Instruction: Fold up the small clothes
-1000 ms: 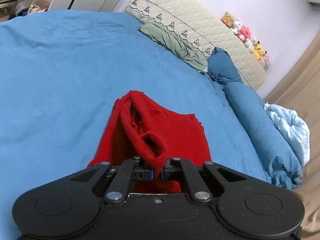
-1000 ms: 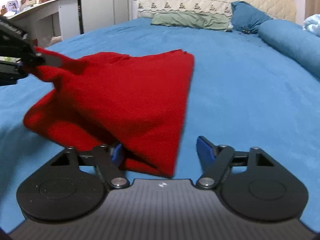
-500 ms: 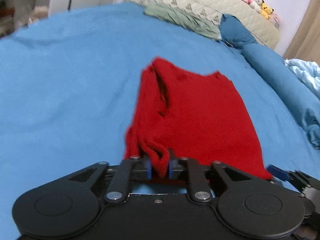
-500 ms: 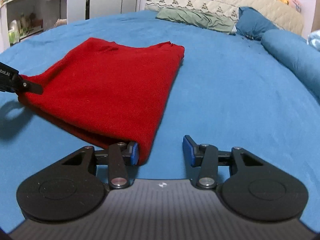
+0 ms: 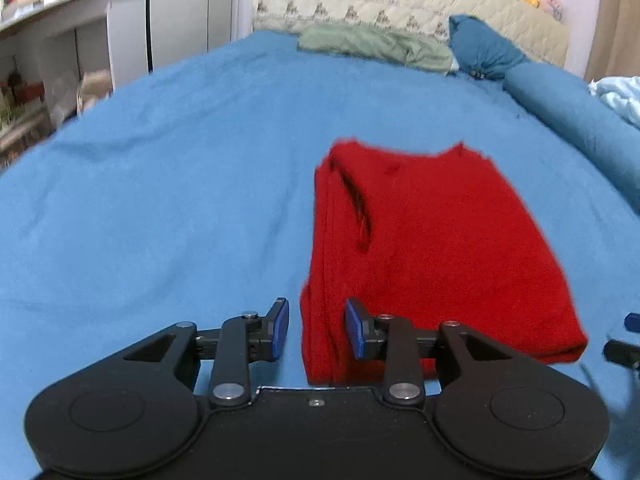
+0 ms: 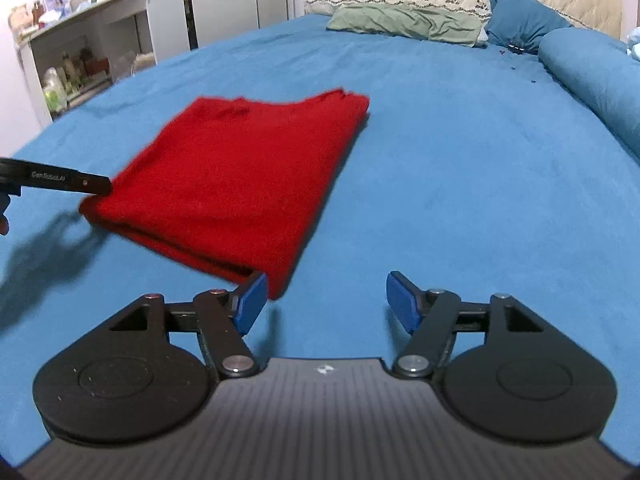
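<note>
A red knit garment (image 5: pixel 432 248) lies folded flat on the blue bedsheet (image 5: pixel 160 200); it also shows in the right wrist view (image 6: pixel 240 184). My left gripper (image 5: pixel 317 328) is open, its jaws astride the garment's near left corner without gripping it. My right gripper (image 6: pixel 323 301) is open and empty, just off the garment's near right corner, with its left pad (image 6: pixel 250 300) beside the fabric edge. The left gripper's finger tip (image 6: pixel 86 182) shows at the garment's left corner in the right wrist view.
A green pillow (image 5: pixel 376 46), a blue pillow (image 5: pixel 480 52) and a rolled blue duvet (image 5: pixel 576 112) lie by the quilted headboard (image 5: pixel 400 4). A white desk with shelves (image 6: pixel 92 36) stands left of the bed. A pale blue blanket (image 5: pixel 620 96) lies at the right.
My left gripper lowered the garment's edge onto the bed and opened, letting it go. My right gripper stayed open and drew back slightly. The garment now lies flat.
</note>
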Available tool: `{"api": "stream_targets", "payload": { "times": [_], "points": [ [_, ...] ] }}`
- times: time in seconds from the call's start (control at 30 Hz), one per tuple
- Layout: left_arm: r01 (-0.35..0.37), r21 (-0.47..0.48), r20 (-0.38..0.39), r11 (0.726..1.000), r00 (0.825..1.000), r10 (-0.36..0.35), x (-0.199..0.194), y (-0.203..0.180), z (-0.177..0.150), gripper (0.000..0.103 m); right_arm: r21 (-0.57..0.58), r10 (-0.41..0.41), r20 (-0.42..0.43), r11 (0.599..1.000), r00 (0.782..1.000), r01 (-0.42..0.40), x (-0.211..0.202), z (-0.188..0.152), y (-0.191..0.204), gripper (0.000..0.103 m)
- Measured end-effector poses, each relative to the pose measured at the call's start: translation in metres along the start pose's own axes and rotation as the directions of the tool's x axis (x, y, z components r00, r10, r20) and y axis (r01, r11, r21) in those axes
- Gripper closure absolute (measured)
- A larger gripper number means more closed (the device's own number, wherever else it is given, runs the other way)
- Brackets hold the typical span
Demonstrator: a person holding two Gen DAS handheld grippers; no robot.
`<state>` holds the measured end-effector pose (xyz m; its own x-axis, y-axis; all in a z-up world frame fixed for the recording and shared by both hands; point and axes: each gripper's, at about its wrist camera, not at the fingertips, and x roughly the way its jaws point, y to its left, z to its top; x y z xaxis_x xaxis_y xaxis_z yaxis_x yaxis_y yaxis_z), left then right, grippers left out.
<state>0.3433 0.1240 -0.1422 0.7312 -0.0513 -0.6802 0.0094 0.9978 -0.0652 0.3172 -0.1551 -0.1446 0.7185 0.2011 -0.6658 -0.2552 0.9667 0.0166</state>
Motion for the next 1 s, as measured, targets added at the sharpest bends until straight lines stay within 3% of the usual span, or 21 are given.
{"api": "stream_targets", "payload": {
  "times": [0.07,0.1,0.13,0.23,0.3,0.43,0.57,0.67,0.8,0.83,0.87,0.9,0.93,1.0],
  "points": [
    [0.015,0.012,0.019,1.000,1.000,-0.015,-0.009,0.003,0.013,0.064,0.007,0.013,0.006,1.000,1.000,-0.013,-0.012,0.018,-0.009,0.008],
    [0.034,0.011,0.025,0.999,0.999,-0.034,-0.011,0.004,0.023,0.057,0.013,0.021,0.011,1.000,1.000,-0.021,-0.016,0.027,-0.011,0.002],
    [0.051,0.007,0.022,0.999,0.998,-0.051,-0.012,0.005,0.031,0.043,0.020,0.035,0.017,0.999,0.999,-0.035,-0.020,0.039,-0.014,0.000],
    [0.113,-0.023,-0.011,0.993,0.993,-0.114,0.001,0.008,0.056,0.016,0.038,0.078,0.025,0.996,0.997,-0.079,-0.023,0.076,-0.022,0.000],
    [0.158,-0.045,-0.041,0.986,0.986,-0.160,0.017,0.010,0.068,0.015,0.070,0.123,-0.019,0.990,0.992,-0.121,-0.011,0.100,-0.027,0.000],
    [0.209,-0.090,-0.132,0.974,0.967,-0.219,0.066,0.009,0.079,0.015,0.220,0.223,-0.097,0.955,0.970,-0.197,0.036,0.119,-0.044,0.000],
    [0.228,-0.093,-0.171,0.969,0.955,-0.242,0.095,0.010,0.078,0.019,0.325,0.245,-0.149,0.927,0.958,-0.187,0.085,0.107,-0.048,0.000],
    [0.244,-0.089,-0.208,0.966,0.943,-0.258,0.111,0.010,0.077,0.030,0.358,0.254,-0.144,0.915,0.956,-0.189,0.106,0.094,-0.044,0.000],
    [0.278,-0.107,-0.222,0.955,0.929,-0.296,0.119,0.015,0.076,0.033,0.419,0.292,-0.118,0.881,0.949,-0.219,0.125,0.085,-0.044,0.000],
    [0.284,-0.112,-0.224,0.952,0.926,-0.303,0.120,0.016,0.076,0.035,0.410,0.292,-0.118,0.885,0.949,-0.221,0.129,0.085,-0.041,0.004],
    [0.288,-0.113,-0.225,0.951,0.925,-0.307,0.120,0.016,0.075,0.038,0.390,0.289,-0.118,0.893,0.950,-0.223,0.131,0.085,-0.038,0.016],
    [0.295,-0.110,-0.226,0.949,0.923,-0.313,0.120,0.017,0.075,0.046,0.375,0.291,-0.119,0.898,0.949,-0.228,0.134,0.087,-0.035,0.023],
    [0.305,-0.113,-0.226,0.946,0.919,-0.323,0.120,0.016,0.075,0.055,0.372,0.305,-0.117,0.896,0.945,-0.244,0.136,0.088,-0.032,0.038],
    [0.298,-0.109,-0.217,0.948,0.924,-0.315,0.117,0.013,0.078,0.066,0.381,0.308,-0.112,0.891,0.945,-0.245,0.136,0.090,-0.029,0.050]
  ]
}}
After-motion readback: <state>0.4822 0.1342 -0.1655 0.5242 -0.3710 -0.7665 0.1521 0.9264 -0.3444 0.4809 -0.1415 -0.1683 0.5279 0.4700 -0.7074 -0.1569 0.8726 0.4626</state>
